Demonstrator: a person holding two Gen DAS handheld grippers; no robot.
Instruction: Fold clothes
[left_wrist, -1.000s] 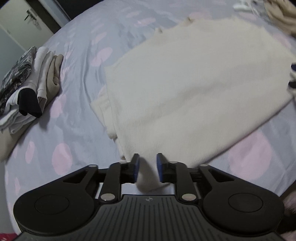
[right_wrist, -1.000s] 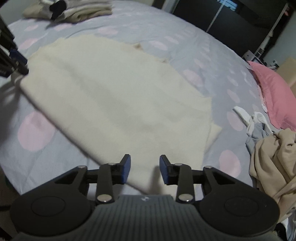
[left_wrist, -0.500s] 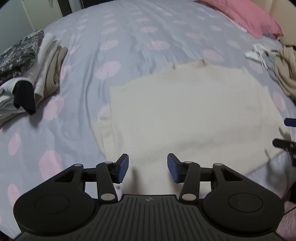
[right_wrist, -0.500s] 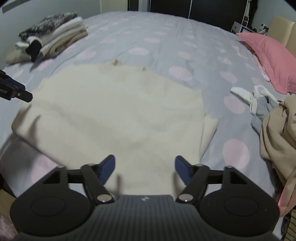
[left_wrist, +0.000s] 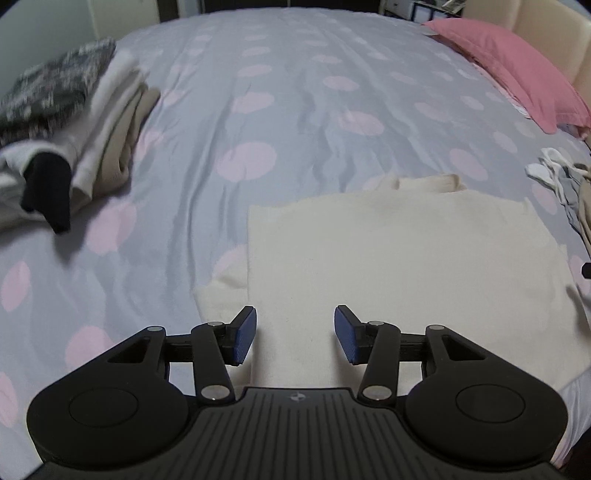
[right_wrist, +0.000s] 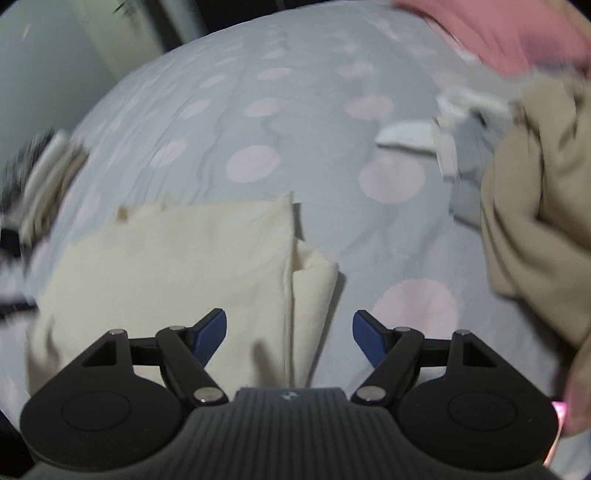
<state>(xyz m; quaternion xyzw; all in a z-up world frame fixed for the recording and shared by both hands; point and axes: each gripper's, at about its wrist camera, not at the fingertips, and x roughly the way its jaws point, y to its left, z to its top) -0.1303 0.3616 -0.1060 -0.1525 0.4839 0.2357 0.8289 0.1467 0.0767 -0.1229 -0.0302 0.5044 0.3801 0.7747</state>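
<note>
Cream knitted garment (left_wrist: 406, 266): flat, partly folded on dotted grey bedsheet (left_wrist: 295, 110)
Left gripper (left_wrist: 294, 339): jaws apart, over garment's near edge
Right gripper (right_wrist: 289, 336): jaws apart, over its side flap
Advice: pinch both layers evenly

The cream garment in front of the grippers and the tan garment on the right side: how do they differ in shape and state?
The cream garment lies flat with straight folded edges; the tan garment sits crumpled in a heap with deep creases. The cream garment lies by itself on bare sheet; the tan garment has white and grey pieces against it. The cream one is paler, the tan one darker. Both rest on the dotted bedsheet, and neither gripper holds them.
</note>
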